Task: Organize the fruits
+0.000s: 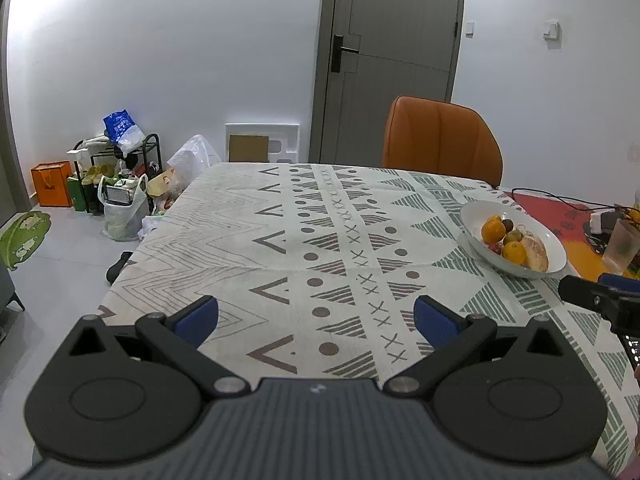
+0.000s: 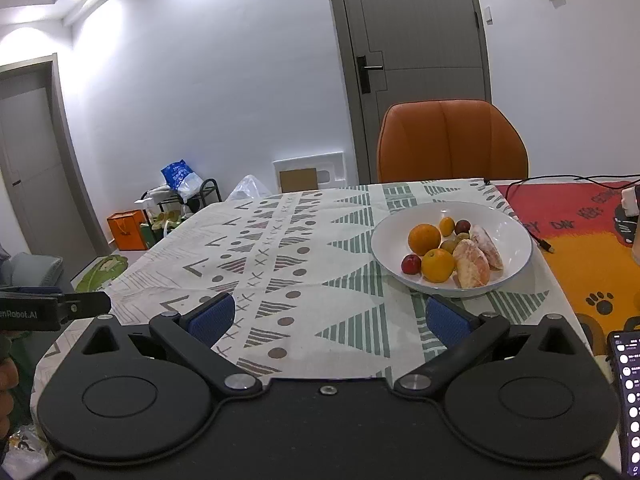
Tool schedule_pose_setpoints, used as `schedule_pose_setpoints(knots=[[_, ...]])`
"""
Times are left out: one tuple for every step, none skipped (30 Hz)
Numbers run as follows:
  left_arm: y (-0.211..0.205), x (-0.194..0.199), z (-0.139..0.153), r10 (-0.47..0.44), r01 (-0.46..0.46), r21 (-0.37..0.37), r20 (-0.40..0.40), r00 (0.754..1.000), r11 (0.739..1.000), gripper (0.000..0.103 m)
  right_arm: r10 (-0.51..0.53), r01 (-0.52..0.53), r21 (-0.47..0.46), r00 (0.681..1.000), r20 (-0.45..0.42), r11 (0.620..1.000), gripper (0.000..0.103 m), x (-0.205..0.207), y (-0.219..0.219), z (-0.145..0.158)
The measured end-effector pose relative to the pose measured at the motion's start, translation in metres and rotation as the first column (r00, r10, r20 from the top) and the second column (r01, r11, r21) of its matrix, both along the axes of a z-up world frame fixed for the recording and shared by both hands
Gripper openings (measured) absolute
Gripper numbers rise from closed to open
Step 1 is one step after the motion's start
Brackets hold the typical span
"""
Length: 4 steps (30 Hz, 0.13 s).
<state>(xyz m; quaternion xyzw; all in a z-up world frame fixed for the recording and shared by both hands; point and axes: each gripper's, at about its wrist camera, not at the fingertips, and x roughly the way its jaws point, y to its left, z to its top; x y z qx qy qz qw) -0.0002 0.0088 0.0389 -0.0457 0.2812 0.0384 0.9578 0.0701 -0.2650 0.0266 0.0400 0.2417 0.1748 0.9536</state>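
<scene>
- The left gripper (image 1: 316, 316) is seen at 6 o'clock of its own view, jaws spread wide with nothing between the blue pads (image 1: 198, 317); only the patterned cloth (image 1: 280, 240) lies beneath the gap.
- The right gripper (image 2: 328, 318) is likewise held released at 6 o'clock of the right view, its pads (image 2: 212, 316) well apart and empty above the same cloth.
- A lit phone (image 2: 626, 396) is seen at 4 o'clock in the right view, at the frame edge.
- The bowl (image 2: 508, 224) is placed at 2 o'clock of the right gripper, just beyond its right pad, resting on the cloth near the cloth's right edge.
- All fruit is held in the bowl: two oranges (image 2: 424, 239), a red plum (image 2: 411, 264), a darker plum (image 2: 463, 225), and two peeled citrus pieces (image 2: 472, 268), which may be pomelo, though this cannot be settled from the views.
- From the left view the bowl is found at 3 o'clock, well apart from the left gripper.
- A red and orange mat (image 2: 580, 248) is laid right of the cloth, crossed by a black cable (image 2: 560, 179).
- An orange chair (image 2: 452, 144) is set at 12 o'clock behind the table, with a grey door (image 2: 420, 40) beyond it.
- Bags and a rack (image 1: 120, 168) are seen on the floor at 10 o'clock.
</scene>
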Motion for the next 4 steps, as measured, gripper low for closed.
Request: schedule_pose_setpoints(knots=[[-0.0007,-0.0010,0.0007,0.000,0.000,0.005,0.005,1.000,1.000,0.103,-0.001,0.001,0.001,1.000,-0.001,1.000,0.103,0.0001,0.0001,-0.0003],[-0.0012,-0.0016,0.0013,-0.001,0.001,0.009,0.008,1.000,1.000,0.103,-0.001,0.001,0.003,1.000,-0.002,1.000,0.103,0.0002,0.0000,-0.0005],[-0.0014,-0.0020,0.0021,-0.002,0.002,0.010,0.012,1.000,1.000,0.103,0.001,-0.001,0.005,1.000,-0.003,1.000,0.103,-0.0001,0.0002,-0.0006],[-0.0018,-0.0028,0.0025,-0.002,0.002,0.010,0.014,1.000,1.000,0.103,0.003,-0.003,0.005,1.000,-0.003,1.000,0.103,-0.0001,0.0000,-0.0007]])
